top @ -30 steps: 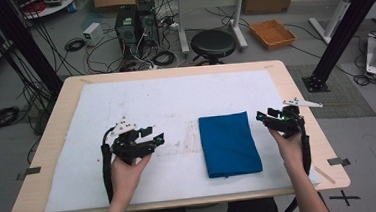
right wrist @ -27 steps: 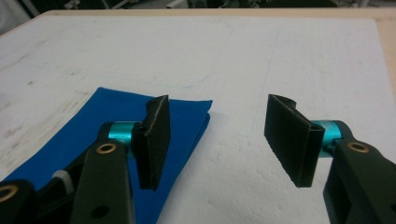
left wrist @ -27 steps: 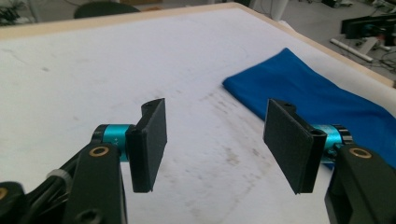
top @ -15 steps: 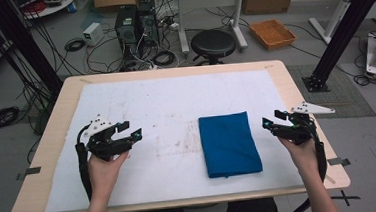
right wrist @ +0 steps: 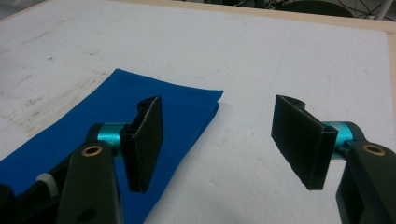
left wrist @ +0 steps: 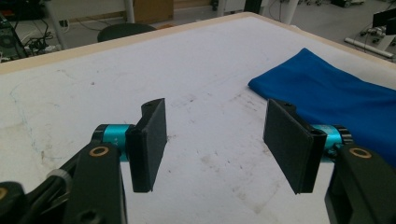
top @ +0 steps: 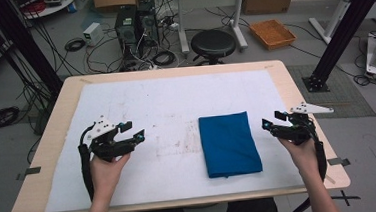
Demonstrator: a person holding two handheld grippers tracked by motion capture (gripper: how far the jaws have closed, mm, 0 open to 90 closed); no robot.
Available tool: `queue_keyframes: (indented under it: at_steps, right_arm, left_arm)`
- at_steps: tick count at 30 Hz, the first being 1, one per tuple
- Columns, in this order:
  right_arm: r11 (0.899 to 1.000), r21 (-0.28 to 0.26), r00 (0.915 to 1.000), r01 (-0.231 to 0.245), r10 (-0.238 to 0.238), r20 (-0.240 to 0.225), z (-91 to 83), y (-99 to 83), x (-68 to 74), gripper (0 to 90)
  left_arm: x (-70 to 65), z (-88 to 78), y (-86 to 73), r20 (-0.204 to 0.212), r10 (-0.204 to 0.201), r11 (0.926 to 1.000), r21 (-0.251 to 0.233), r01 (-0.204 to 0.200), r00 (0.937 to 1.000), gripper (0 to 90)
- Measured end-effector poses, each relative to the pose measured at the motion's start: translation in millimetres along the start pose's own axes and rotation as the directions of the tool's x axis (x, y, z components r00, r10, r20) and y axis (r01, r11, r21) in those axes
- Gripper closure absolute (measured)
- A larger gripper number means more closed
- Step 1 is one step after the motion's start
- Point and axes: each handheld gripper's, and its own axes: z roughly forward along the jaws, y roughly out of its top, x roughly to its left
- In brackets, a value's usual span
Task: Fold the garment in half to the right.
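A folded blue cloth (top: 229, 144) lies flat on the white mat (top: 165, 102) that covers the wooden table (top: 56, 115), a little right of the table's middle, its long sides running away from the person. Neither gripper touches it. The left gripper (top: 131, 132), held in the person's left hand (top: 105, 169), hovers over the bare mat well to the left of the cloth, with its jaws pointing toward the cloth. In the left gripper view its two black pads (left wrist: 149, 144) stand wide apart with nothing between them but stained mat, and the near end of the cloth (left wrist: 336, 100) shows just beyond the right-hand pad. The right gripper (top: 272, 119), held in the right hand (top: 304, 153), sits just off the cloth's right edge, near its far corner, jaws aimed leftward at it. Its jaws have just been opening, and in the right gripper view (right wrist: 224, 140) they stand released and wide, with only white mat in the gap; the cloth's far corner (right wrist: 154, 93) lies behind and under the left-hand pad (right wrist: 144, 140), apart from it. A dark round stool (top: 213, 43) stands on the floor beyond the table's far edge.
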Motion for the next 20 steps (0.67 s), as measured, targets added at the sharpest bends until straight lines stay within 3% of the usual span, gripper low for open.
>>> queue_keyframes:
  at_steps: [20]
  right_arm:
    - [1.0, 0.005, 0.9999, -0.013, 0.014, -0.008, 5.7, -0.6, -2.7, 31.8]
  left_arm:
    - [0.0, -2.5, 0.3, -0.005, -0.002, 1.0, -0.003, 0.002, 1.0, 39.7]
